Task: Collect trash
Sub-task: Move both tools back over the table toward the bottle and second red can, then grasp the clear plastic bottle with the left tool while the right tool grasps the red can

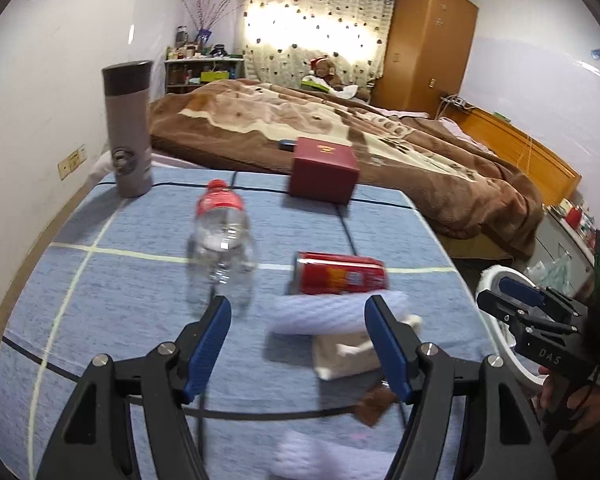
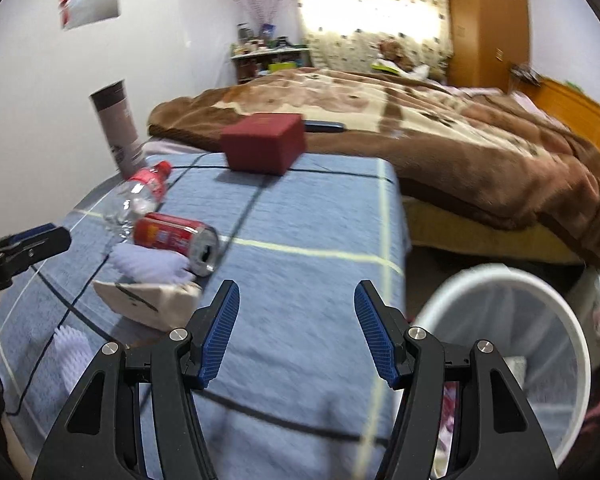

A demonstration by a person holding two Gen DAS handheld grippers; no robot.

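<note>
On the blue cloth table lie a red can (image 1: 340, 274) on its side, a clear plastic bottle (image 1: 221, 240) with a red cap, white foam wrap (image 1: 332, 312), a beige crumpled paper (image 1: 350, 354) and a brown wrapper (image 1: 374, 402). My left gripper (image 1: 298, 312) is open, above the table just short of the foam wrap. In the right wrist view the can (image 2: 174, 236), bottle (image 2: 140, 192), foam (image 2: 148, 264) and beige paper (image 2: 148, 302) lie to the left. My right gripper (image 2: 296, 300) is open and empty over the table's right part, near the white trash bin (image 2: 500, 320).
A grey thermos (image 1: 129, 128) stands at the table's far left and a dark red box (image 1: 324, 176) at its far edge. A bed with a brown blanket (image 1: 380, 128) lies beyond. The bin (image 1: 500, 320) stands off the table's right edge. More foam (image 2: 74, 350) lies near left.
</note>
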